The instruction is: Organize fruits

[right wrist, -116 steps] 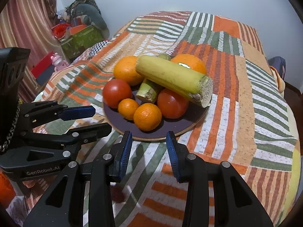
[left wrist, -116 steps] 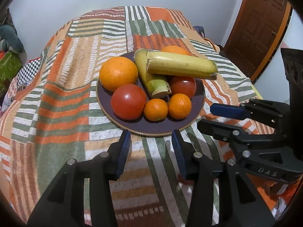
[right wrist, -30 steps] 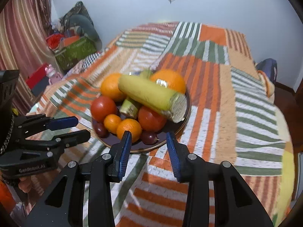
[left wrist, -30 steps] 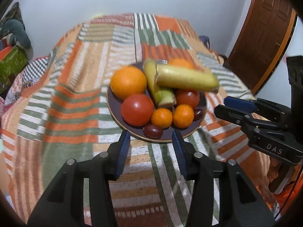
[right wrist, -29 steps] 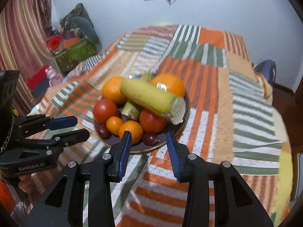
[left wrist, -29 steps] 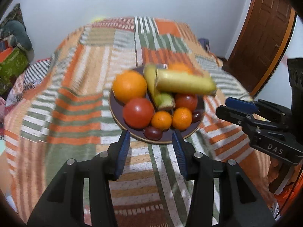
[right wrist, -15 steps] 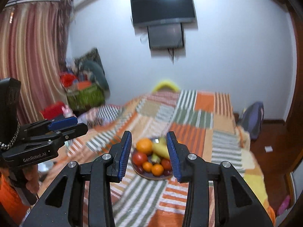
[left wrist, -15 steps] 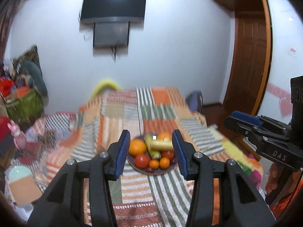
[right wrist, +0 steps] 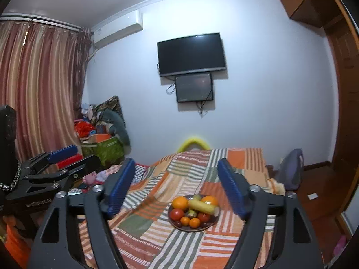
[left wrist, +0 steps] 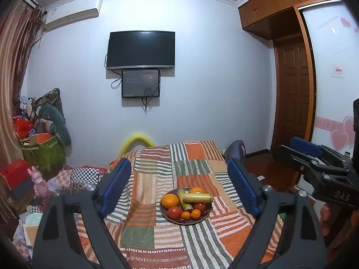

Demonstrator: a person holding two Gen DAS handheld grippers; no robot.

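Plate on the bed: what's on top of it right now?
The plate holds oranges, tomatoes, small dark fruits and a long yellow-green stalk lying across the pile. Anything beneath the pile is hidden.

**Both grippers raised, jaws spread wide**

The left gripper (left wrist: 179,186) points forward and level, its two blue-padded fingers (left wrist: 115,185) far apart with nothing between them. The right gripper (right wrist: 176,183) is posed the same way, blue pads (right wrist: 230,188) wide apart and empty. Each shows in the other's view: the right at 3 o'clock, the left at 9 o'clock, both side by side.
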